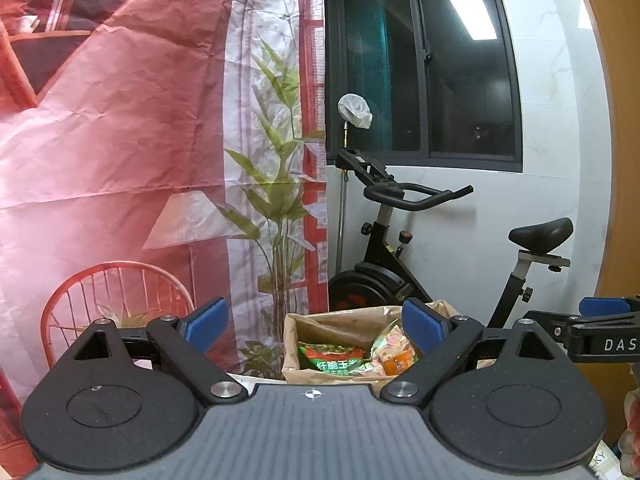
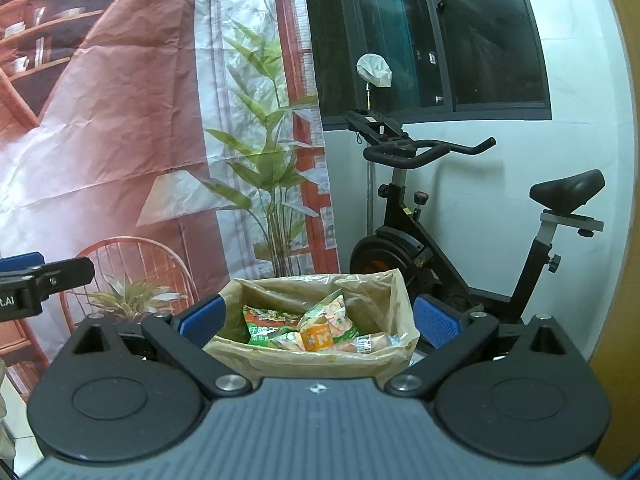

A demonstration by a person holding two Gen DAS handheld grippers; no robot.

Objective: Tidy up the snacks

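Both the left hand-held gripper point(image 1: 316, 322) and the right hand-held gripper point(image 2: 318, 318) are held wide and empty. The next snack is best lowered squarely over the lined box point(image 2: 320, 354), clear of the green packet point(image 2: 266, 326).

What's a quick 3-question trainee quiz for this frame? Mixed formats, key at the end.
1. True or false: the left tongs are shut on a snack packet.
2. Multiple choice: where are the snack packets that can be seen? A) scattered on the floor B) inside the brown paper bag C) on the exercise bike saddle
3. Fill in: the right tongs are ____ and hold nothing.

Key
1. False. Both blue pads stand wide apart with nothing between them.
2. B. A green packet and an orange one lie inside the open bag.
3. Open.
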